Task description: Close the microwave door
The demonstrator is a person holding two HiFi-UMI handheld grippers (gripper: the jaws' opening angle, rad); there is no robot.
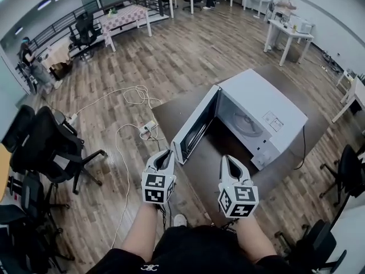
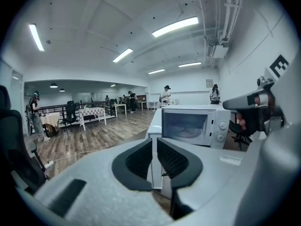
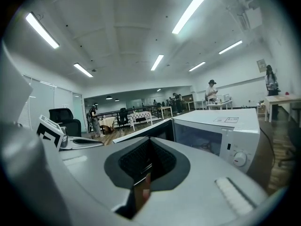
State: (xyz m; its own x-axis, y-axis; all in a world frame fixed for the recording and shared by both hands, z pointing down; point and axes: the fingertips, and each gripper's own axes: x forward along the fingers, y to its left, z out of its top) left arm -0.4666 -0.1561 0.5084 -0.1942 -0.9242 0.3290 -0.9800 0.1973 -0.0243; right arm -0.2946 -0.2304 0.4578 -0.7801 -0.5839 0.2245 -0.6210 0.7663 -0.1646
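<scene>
A white microwave (image 1: 259,110) stands on a dark brown table (image 1: 171,110), its door (image 1: 194,127) swung wide open to the left. My left gripper (image 1: 170,152) sits right at the door's free edge; whether it touches the door I cannot tell. In the left gripper view its jaws (image 2: 154,147) stand a narrow slit apart, and the door's white edge (image 2: 154,126) shows beyond them, with nothing between the pads. My right gripper (image 1: 228,160) hangs in front of the open cavity, over the table. Its jaws (image 3: 150,147) are shut and empty, with the microwave (image 3: 221,131) ahead to the right.
Black office chairs (image 1: 51,147) crowd the left side, and another chair (image 1: 348,170) stands at the right. A power strip with white cables (image 1: 147,129) lies on the wooden floor by the table's left corner. Tables and a person (image 1: 285,4) are far back.
</scene>
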